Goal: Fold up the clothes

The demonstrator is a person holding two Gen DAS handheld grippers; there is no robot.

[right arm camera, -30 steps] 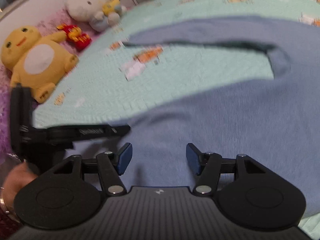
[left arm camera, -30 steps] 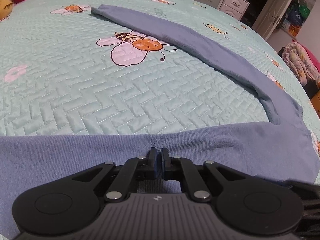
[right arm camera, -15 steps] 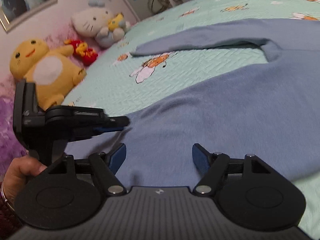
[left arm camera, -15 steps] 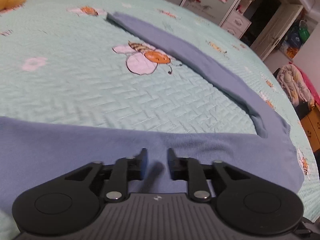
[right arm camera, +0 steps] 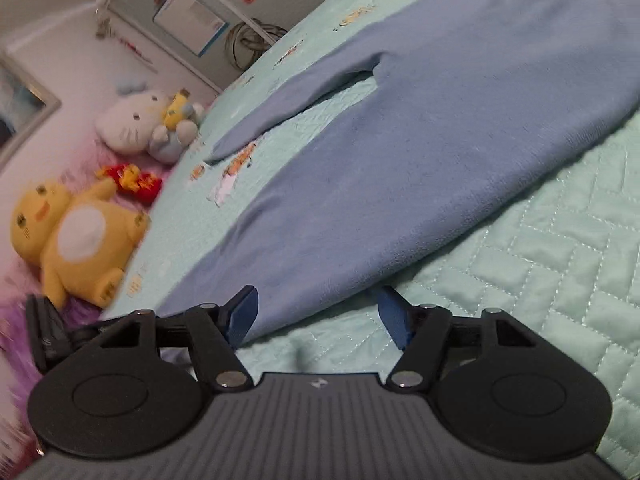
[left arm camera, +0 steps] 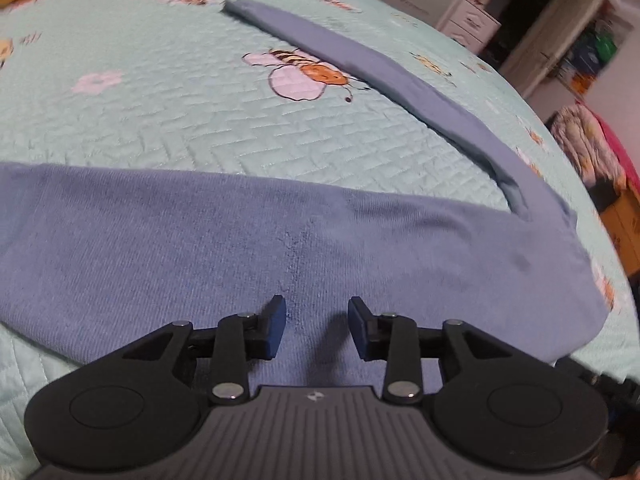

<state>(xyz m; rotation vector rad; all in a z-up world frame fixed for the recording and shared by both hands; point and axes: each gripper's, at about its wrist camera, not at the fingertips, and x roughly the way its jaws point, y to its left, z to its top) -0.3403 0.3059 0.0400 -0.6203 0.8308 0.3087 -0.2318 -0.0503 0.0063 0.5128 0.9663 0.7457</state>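
Note:
A blue knit sweater point(left arm camera: 248, 232) lies flat on the mint quilted bed point(left arm camera: 160, 120), one long sleeve point(left arm camera: 360, 64) stretched away across a bee print. My left gripper point(left arm camera: 316, 316) hovers over the sweater's body, its jaws opening, nothing pinched between them. In the right wrist view the same sweater point(right arm camera: 420, 140) runs diagonally, its sleeve point(right arm camera: 296, 96) pointing at the plush toys. My right gripper point(right arm camera: 318, 312) sits at the sweater's near edge; its jaws are closing a little, still wide apart, with the cloth's edge near the left pad but not pressed.
A yellow plush point(right arm camera: 76, 236), a white cat plush point(right arm camera: 136, 120) and a red toy point(right arm camera: 132, 176) sit at the bed's head. White drawers point(left arm camera: 468, 24) and a cluttered doorway point(left arm camera: 580, 48) stand beyond the bed. My left gripper's body point(right arm camera: 44, 336) shows at the left edge.
The left gripper let go of the sweater and its jaws spread apart while it drew back over the cloth. The right gripper rolled and slid back to the sweater's near edge.

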